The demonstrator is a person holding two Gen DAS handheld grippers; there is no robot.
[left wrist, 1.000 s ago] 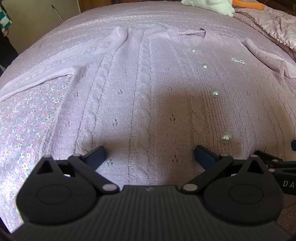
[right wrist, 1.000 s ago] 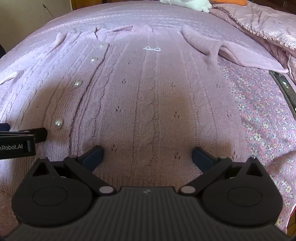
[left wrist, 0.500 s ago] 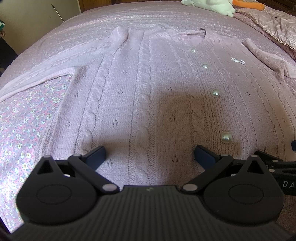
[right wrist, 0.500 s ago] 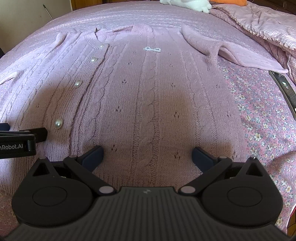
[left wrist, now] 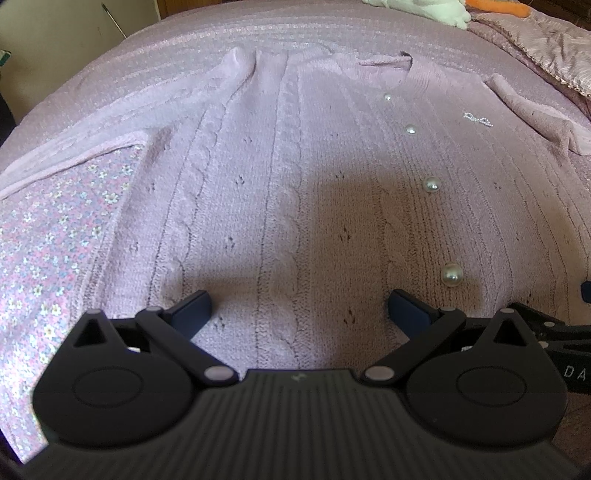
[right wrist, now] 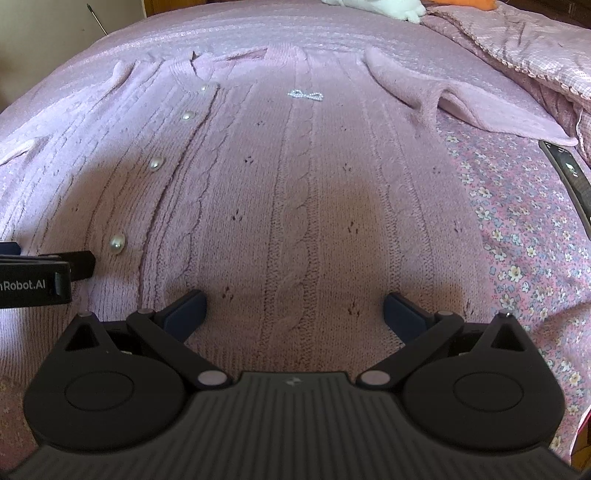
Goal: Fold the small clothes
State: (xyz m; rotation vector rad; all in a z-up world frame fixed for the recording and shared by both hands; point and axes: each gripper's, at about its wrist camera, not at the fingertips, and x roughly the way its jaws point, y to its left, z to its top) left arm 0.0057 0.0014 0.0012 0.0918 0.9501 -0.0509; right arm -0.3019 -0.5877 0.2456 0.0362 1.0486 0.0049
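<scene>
Cardigan (left wrist: 280, 206) flat between spread grippers

Floral bed (left wrist: 48, 236) – lilac cardigan (left wrist: 280, 192), remote (right wrist: 569, 177)

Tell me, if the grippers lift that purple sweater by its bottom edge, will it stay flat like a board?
Probably not. The knit cardigan lies soft and rumpled at its sleeve, so it would likely droop and hang. Its thick cable knit looks grippy, not slippery. The pearl buttons might add a little weight along the front.

Cardigan (left wrist: 295, 184) flat on bed (left wrist: 55, 240); plush toy (right wrist: 376, 5) behind; remote (right wrist: 569, 173) right.
</scene>
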